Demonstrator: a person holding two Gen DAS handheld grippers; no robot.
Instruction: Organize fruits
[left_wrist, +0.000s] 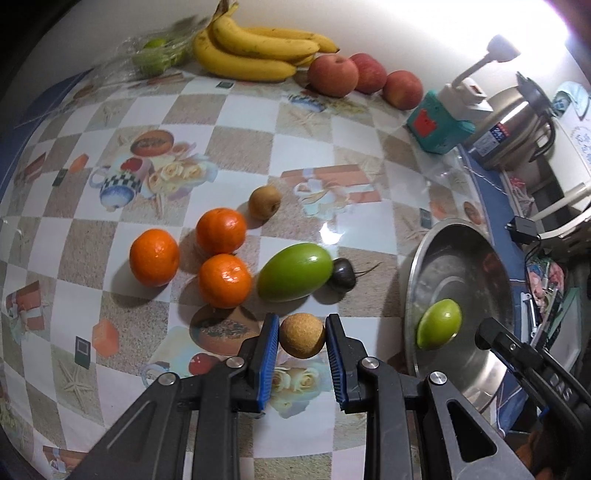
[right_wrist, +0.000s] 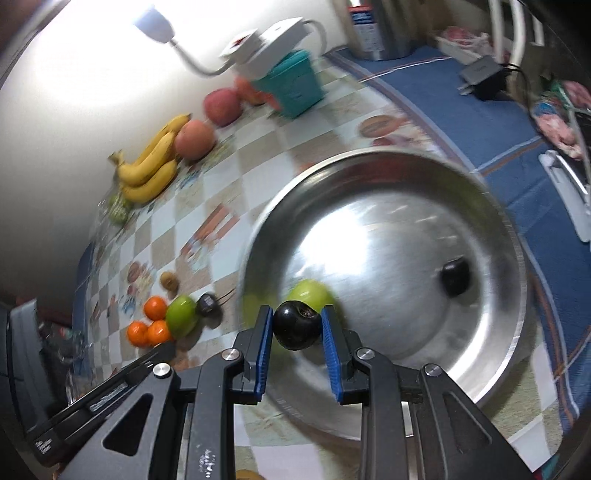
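The left gripper (left_wrist: 302, 334) has its blue-padded jaws clamped on a small round tan fruit (left_wrist: 302, 335) just above the checkered tablecloth (left_wrist: 258, 147), while the right gripper (right_wrist: 296, 328) grips a glossy dark round fruit (right_wrist: 296, 329) over the near side of the wide steel bowl (right_wrist: 491, 354) — a green oval fruit (right_wrist: 309, 291) and another dark fruit (right_wrist: 456, 280) already lie inside. Beyond the left jaws sit a large green oval fruit (left_wrist: 294, 272), three orange mandarins (left_wrist: 221, 230) and a small brown fruit (left_wrist: 264, 202) — with yellow bananas (left_wrist: 255, 48) and red apples (left_wrist: 332, 75) at the wall

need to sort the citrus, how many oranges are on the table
3, clustered left of the big green fruit: left orange, back orange, front orange. None looks hidden.
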